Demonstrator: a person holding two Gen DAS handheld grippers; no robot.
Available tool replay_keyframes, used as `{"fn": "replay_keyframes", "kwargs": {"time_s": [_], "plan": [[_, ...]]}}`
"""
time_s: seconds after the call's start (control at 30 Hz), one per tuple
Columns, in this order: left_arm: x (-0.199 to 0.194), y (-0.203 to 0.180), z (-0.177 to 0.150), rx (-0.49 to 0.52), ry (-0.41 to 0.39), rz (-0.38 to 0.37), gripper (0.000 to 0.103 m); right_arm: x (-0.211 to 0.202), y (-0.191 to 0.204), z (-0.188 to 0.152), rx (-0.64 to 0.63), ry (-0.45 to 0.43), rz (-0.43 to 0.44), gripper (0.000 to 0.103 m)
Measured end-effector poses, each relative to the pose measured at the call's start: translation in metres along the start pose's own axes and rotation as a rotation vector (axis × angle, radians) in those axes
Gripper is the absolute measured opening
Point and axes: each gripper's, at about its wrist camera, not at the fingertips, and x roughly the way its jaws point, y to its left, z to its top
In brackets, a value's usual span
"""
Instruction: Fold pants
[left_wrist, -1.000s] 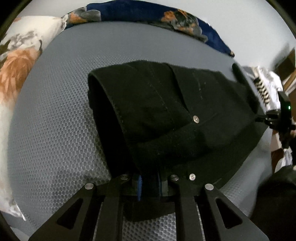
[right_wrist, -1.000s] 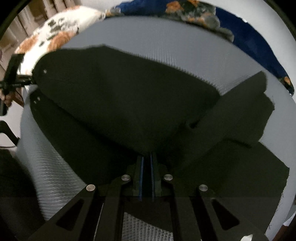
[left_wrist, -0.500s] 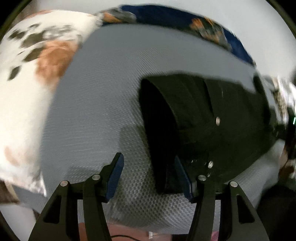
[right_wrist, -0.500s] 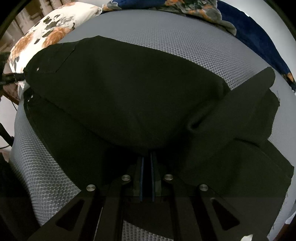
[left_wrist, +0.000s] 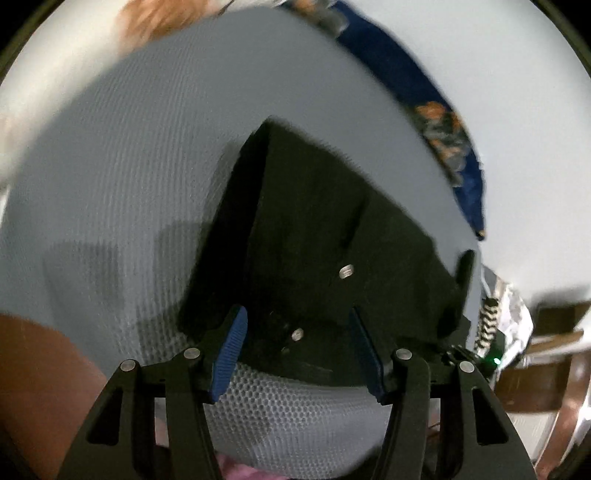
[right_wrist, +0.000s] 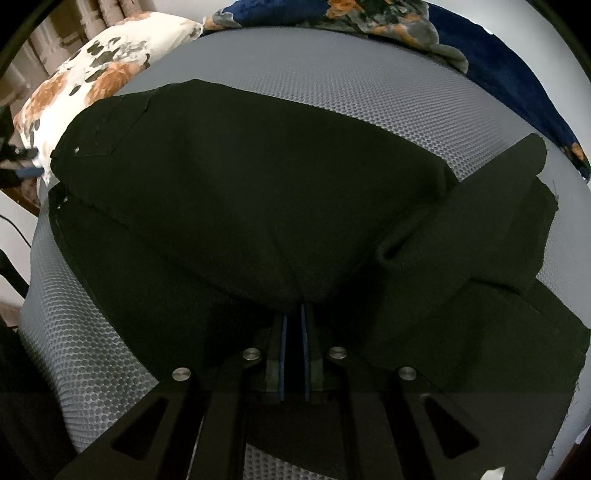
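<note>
Grey mesh surface; only right view shows trouser legs.

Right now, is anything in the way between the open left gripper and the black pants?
Nothing visible is. The left gripper hangs open right over the waistband edge of the black fabric pants, which lie on the grey mesh pad, with only air between.

- The pants are black, matt woven cloth, with small shiny metal rivets.
- The grey bed cover is a honeycomb-textured mesh cloth, dull.
- The pillow is soft printed floral cloth.
- The navy floral blanket is matt cloth.
- The gripper pads look like ribbed blue rubber on matt black plastic fingers with bright metal screw heads.
</note>
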Motion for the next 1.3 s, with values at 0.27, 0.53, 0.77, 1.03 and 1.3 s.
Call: {"fn": "replay_keyframes", "kwargs": {"time_s": [0.27,0.53,0.77,1.03,1.3], "plan": [[0.033,0.015,0.009,-0.132,-0.027,-0.057,0.025,-0.016,0.001,-0.005,0.013,-0.032,-0.029,0.005],[0.021,0.005,0.007,0.026,-0.029,-0.031,0.018,-0.061,0.026,-0.024,-0.007,-0.051,-0.020,0.005],[0.031,0.004,0.004,0.134,0.059,0.074,0.018,-0.039,0.042,-0.048,-0.019,0.042,0.002,0.005],[0.052,-0.016,0.001,0.211,0.085,0.166,0.018,-0.017,0.040,-0.051,0.007,0.079,0.028,0.005],[0.043,-0.023,-0.004,0.225,0.063,0.250,0.034,-0.016,0.034,-0.049,0.055,0.076,0.078,0.007]]}}
